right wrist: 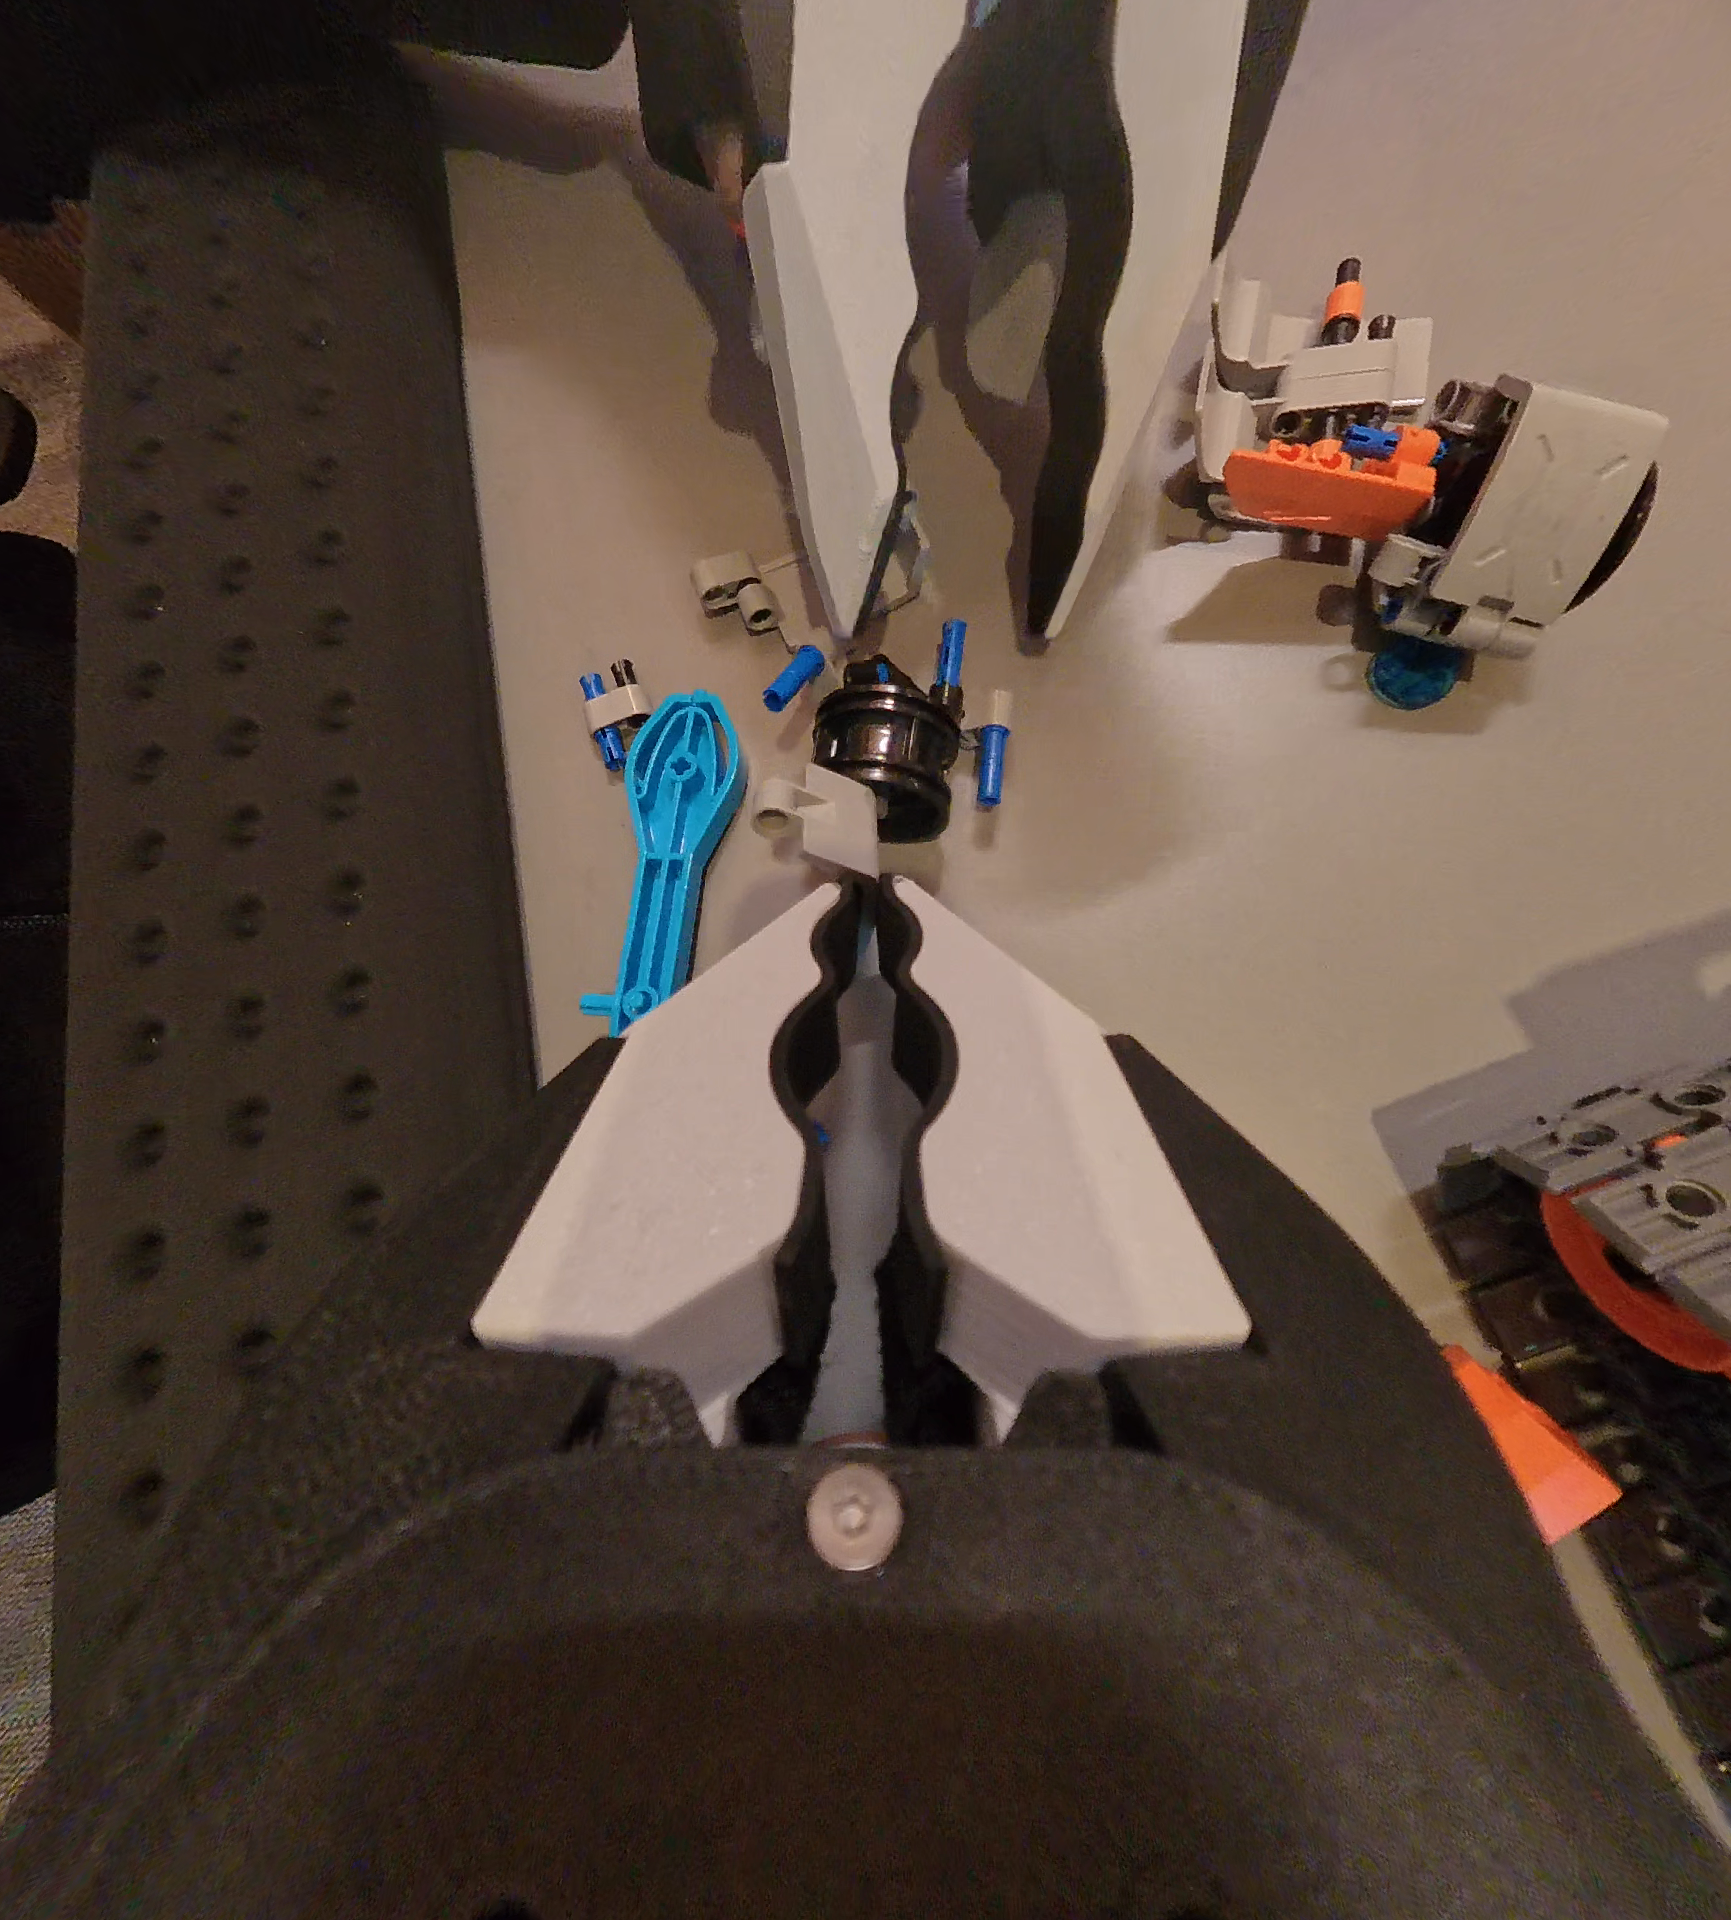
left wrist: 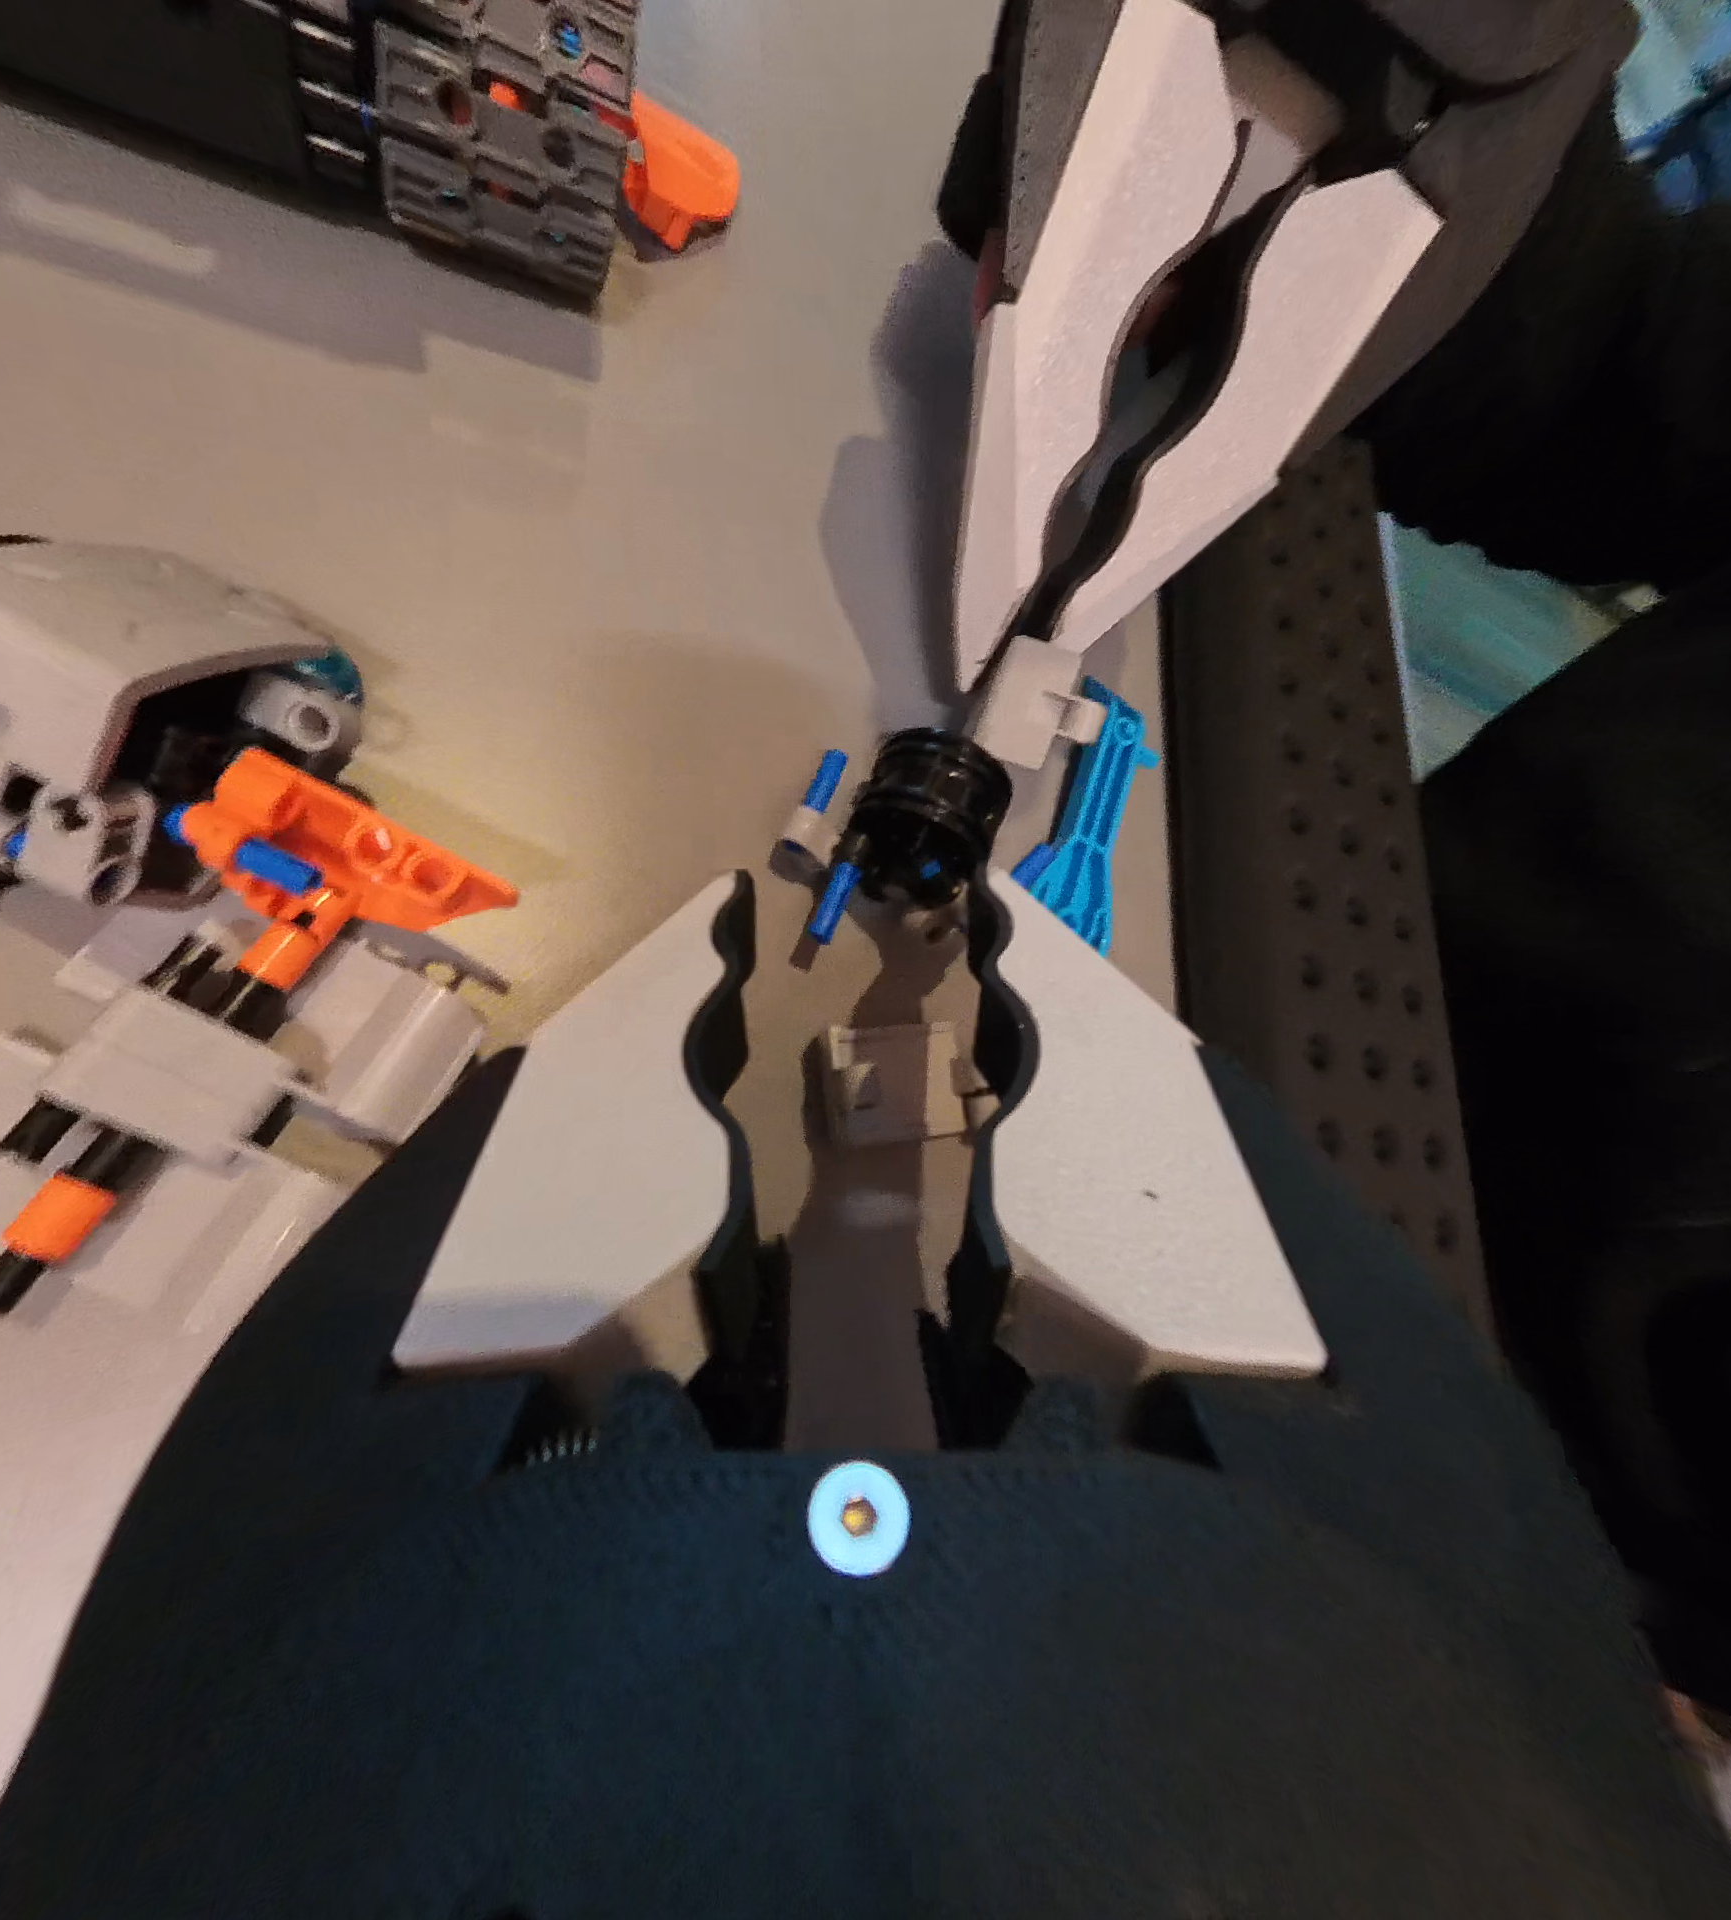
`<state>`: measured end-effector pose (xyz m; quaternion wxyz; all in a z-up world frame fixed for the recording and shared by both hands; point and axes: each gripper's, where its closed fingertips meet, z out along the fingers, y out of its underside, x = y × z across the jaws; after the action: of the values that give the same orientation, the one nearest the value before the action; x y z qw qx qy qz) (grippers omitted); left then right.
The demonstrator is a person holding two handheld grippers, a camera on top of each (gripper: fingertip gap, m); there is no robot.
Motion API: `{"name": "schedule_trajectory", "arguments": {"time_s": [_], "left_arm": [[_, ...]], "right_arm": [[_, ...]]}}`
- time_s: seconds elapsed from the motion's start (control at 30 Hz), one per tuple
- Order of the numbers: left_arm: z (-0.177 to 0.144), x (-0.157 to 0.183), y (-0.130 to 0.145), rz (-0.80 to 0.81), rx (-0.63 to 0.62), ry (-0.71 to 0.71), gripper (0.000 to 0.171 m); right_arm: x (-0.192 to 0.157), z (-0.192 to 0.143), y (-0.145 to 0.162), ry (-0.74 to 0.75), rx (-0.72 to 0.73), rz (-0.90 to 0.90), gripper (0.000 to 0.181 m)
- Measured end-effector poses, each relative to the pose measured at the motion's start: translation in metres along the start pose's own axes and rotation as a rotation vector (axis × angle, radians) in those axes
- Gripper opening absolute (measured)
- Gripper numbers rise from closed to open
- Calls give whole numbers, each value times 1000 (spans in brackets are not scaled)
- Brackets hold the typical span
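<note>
The right claw [right wrist: 856, 883] is closed on a small grey connector piece [right wrist: 830, 826], pinched at the very tips so its free end pokes out against the black ribbed wheel hub [right wrist: 882, 743] just ahead. The left claw [left wrist: 866, 894] stands wide open and holds nothing; the hub lies just off its tips, and another grey piece [left wrist: 897, 1081] rests on the surface [left wrist: 580, 540] between its fingers. A blue lever tool [right wrist: 674, 831] lies left of the right claw, blue pins [right wrist: 991, 764] scattered around the hub. No readable writing or brand shows.

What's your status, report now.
Right gripper shut on grey connector. Left gripper open, at black wheel hub. Blue pins scattered close.
</note>
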<state>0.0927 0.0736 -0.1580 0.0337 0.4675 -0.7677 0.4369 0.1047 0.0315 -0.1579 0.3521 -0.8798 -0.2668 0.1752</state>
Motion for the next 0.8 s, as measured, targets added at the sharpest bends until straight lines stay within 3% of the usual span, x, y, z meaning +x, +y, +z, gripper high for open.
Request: {"name": "schedule_trajectory", "arguments": {"time_s": [0.13,0.33,0.5,0.57,0.73,0.8], "left_arm": [[12,9,1,-10,-49,105,31],[20,13,3,16,-55,131,30],[16,11,-3,108,28,34,25],[11,9,-7,164,69,-58,4],[18,11,8,226,-2,-131,3],[16,12,5,234,15,-130,11]], "right_arm": [[-2,1,0,-11,6,-21,0],[-3,0,1,-22,11,-25,0],[3,-5,5,-14,15,13,0],[12,-12,4,0,43,70,0],[20,-16,4,4,69,131,0],[17,-14,4,5,59,115,0]]}}
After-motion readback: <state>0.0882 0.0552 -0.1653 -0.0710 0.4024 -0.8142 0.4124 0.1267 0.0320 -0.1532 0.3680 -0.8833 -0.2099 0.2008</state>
